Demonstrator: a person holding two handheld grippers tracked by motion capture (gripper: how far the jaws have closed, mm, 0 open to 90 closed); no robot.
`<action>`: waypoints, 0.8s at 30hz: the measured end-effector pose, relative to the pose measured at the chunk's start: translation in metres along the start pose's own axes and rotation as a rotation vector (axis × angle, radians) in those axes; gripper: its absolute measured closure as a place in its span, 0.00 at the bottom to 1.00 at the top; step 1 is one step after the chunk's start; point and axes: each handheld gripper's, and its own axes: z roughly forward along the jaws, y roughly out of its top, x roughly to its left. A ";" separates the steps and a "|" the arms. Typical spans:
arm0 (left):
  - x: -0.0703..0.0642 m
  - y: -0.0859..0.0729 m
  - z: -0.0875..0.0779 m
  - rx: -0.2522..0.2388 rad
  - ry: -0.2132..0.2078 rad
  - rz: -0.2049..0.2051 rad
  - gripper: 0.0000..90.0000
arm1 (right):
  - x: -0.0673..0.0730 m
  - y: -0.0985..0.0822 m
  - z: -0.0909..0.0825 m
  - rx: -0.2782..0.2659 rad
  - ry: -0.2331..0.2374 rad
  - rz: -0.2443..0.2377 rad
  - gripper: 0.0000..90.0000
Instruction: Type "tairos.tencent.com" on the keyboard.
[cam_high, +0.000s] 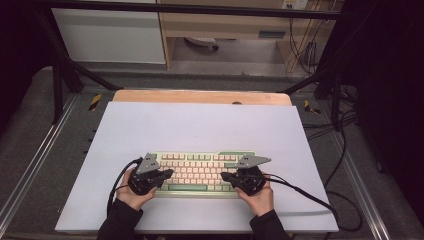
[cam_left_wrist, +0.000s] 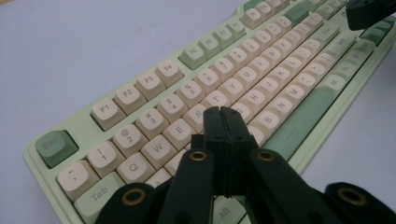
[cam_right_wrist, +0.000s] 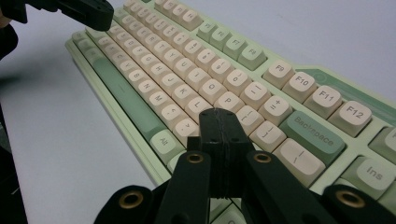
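Hovering over the keyboard, left tongs and right tongs are both closed, empty.

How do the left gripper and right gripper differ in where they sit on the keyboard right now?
The left gripper sits over the keyboard's left end, its tips above the letter keys near R and T; the right gripper sits over the right end, its tips near the L and P keys. In the high view the left one points rightward, the right one leftward, toward each other. Both are shut with nothing between the jaws, and each is held in a hand.
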 end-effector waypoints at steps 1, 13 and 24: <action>0.001 0.001 0.000 -0.001 0.003 -0.001 1.00 | 0.000 0.000 0.000 0.000 0.000 0.000 1.00; 0.008 0.011 0.000 -0.010 0.018 -0.014 1.00 | 0.000 0.000 0.000 0.000 0.000 -0.001 1.00; 0.017 0.014 0.012 0.007 0.036 -0.039 1.00 | 0.000 0.000 0.000 0.001 0.004 0.000 1.00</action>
